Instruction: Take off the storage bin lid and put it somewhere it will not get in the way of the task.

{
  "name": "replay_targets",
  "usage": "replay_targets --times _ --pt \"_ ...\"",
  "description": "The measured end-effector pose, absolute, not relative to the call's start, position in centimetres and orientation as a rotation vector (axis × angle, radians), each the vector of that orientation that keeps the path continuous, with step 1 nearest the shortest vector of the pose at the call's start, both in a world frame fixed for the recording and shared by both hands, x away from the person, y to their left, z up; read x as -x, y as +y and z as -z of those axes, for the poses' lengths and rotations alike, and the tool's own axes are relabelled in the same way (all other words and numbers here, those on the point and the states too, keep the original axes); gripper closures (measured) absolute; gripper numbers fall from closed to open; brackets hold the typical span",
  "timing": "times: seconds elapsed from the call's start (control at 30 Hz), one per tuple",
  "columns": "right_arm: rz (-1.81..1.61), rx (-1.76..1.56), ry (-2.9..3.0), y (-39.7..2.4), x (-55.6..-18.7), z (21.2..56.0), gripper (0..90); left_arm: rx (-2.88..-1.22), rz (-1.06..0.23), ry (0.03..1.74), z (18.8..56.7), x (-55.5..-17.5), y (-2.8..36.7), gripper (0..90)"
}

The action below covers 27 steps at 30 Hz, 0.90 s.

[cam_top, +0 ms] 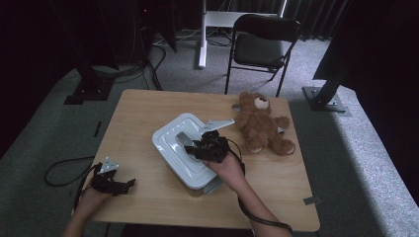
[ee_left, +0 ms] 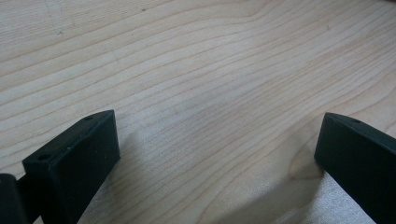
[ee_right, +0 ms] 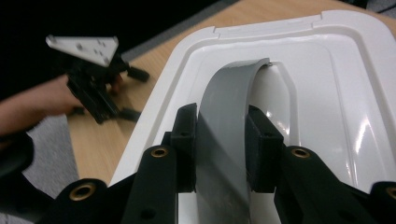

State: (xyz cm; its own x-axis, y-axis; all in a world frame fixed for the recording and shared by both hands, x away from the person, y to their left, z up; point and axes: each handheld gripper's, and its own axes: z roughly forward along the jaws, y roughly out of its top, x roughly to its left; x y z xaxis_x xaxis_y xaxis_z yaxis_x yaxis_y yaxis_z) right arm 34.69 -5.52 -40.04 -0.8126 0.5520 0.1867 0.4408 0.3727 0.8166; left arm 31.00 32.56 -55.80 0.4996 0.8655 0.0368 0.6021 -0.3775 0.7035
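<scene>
The left tongs lie on the light wooden worktop at its near left corner, jaws spread wide with only bare wood grain between them in the left gripper view. The right tongs are clenched on the curved grey plastic handle of the white rectangular plastic container lid, one pad pressed to each side of the strap.

The worktop is pale, with rounded corners, and stands on grey carpet. Dark curtains close off the far side of the room, where a black folding chair stands behind the worktop, just right of a white stand leg.

The lid sits at the middle of the worktop, turned at an angle. It is glossy, with rounded corners, a raised rim and a sunken centre that the handle arches over. A brown plush teddy bear lies to its right, near the far right edge.
</scene>
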Motion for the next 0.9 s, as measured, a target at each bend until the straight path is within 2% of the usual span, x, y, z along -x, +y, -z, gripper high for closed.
replay_targets --times 0.2,0.47,0.9 --pt "-1.485 -0.932 2.436 -6.8 -35.9 38.5 68.4 -2.113 -0.539 1.198 55.8 -31.0 32.6 0.4" --pt "-1.512 -1.022 2.352 -8.4 -39.3 37.2 68.4 -2.112 -0.540 1.198 55.8 -31.0 32.6 0.4" --pt "-1.502 -1.119 2.299 -8.9 -44.2 37.6 68.4 -2.108 -0.543 1.208 55.8 -31.0 32.5 0.5"
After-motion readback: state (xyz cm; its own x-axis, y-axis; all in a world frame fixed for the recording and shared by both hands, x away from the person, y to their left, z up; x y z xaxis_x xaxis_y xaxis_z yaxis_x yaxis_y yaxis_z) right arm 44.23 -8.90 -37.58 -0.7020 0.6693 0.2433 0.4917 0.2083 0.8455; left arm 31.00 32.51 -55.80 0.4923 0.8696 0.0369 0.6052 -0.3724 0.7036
